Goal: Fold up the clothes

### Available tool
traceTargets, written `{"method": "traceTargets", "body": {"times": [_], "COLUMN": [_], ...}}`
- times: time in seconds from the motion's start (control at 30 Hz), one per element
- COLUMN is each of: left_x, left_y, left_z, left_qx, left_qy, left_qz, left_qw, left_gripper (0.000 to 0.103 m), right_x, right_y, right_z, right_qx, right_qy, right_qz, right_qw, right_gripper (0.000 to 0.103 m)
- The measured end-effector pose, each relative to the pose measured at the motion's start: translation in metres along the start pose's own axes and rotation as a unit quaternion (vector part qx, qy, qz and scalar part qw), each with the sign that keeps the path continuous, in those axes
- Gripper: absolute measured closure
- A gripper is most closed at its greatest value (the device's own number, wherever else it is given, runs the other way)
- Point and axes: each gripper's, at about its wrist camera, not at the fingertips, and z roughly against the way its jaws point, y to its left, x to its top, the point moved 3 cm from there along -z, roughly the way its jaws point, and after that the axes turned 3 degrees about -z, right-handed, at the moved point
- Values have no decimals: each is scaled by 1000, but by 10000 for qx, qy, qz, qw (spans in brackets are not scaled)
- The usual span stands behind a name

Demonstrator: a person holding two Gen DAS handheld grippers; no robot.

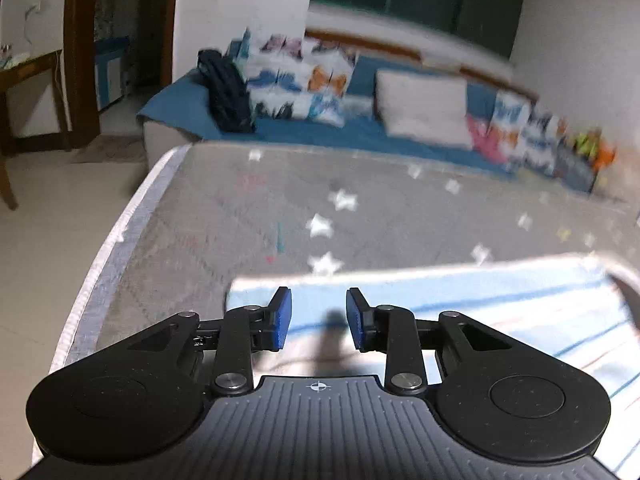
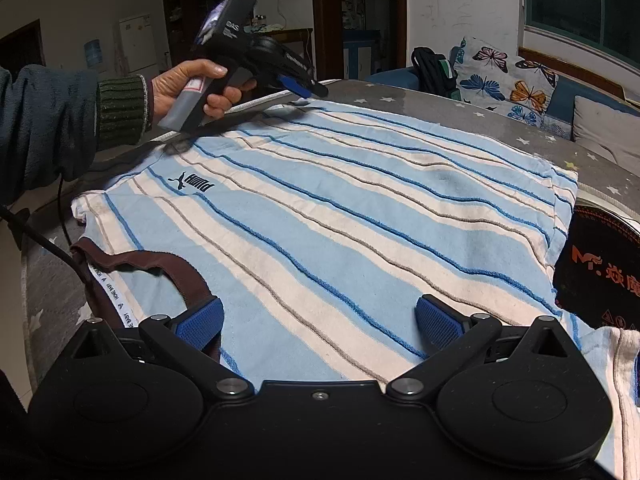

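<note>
- Striped shirt point(image 2: 340, 216), in light blue and cream bands with thin blue and brown lines, lies spread flat on the desk point(image 2: 460, 108), directly ahead of and beneath the right gripper point(image 2: 320, 320).
- Its dark brown collar point(image 2: 160, 264) sits just ahead of the right gripper's left finger, and a black printed logo point(image 2: 192, 182) lies further ahead on that side.
- The right gripper is wide open, its blue pads point(image 2: 438, 320) spread apart above the cloth with nothing between them.
- Far ahead and to the left of the right gripper, the left hand point(image 2: 188, 88) holds the left gripper point(image 2: 304, 88) at the shirt's far edge.
- In the left wrist view, which is blurred, the left gripper point(image 1: 319, 318) is partly open with a clear gap between its blue pads point(image 1: 282, 318), holding nothing; the shirt's edge point(image 1: 440, 280) lies under and just ahead of it.
- Beyond that edge the grey, star-patterned desk cover point(image 1: 280, 200) stretches ahead.
- A dark round object with orange print point(image 2: 600, 264) rests to the right of the right gripper, beside the shirt.
- A blue sofa point(image 1: 320, 128) with butterfly cushions point(image 2: 508, 80) stands past the desk.
</note>
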Motion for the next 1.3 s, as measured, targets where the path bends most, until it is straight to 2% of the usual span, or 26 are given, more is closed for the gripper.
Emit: {"method": "traceTargets", "body": {"times": [0.17,0.3,0.37,0.53,0.7,0.83,1.0,1.2,1.3], "left_x": [3,1,-6,-28,-32,-39,-60,-90,-107], "left_y": [-1,-9,-12,-15,-17,-31,-55,-67,-74], "left_z": [-2,23,31,31,44,66,92,115,129], "left_qx": [166,-34,-163,74,220,269,166,241,343], "left_qy": [46,-171,-143,143,149,44,176,310,322], "left_qz": [-73,-162,-179,-419,-394,-648,-840,-816,-985], "left_qw": [9998,9997,9996,9990,9989,9975,9962,9959,9940], "left_gripper": [71,70,69,68,66,59,59,58,53], "right_x": [0,1,1,2,4,6,12,19,16], "right_y": [0,1,1,0,-2,-3,-2,-4,-2], "right_z": [0,-1,-1,1,5,7,14,8,5], "right_qx": [-7,-26,-38,-38,-34,-39,-222,-438,-532], "right_qy": [7,7,-2,10,27,35,-119,-265,-192], "right_qz": [1,-20,-25,-179,-364,-498,-420,-496,-467], "right_qw": [10000,10000,10000,9998,9993,9987,9988,9975,9973], "right_gripper": [0,0,0,0,0,0,0,0,0]}}
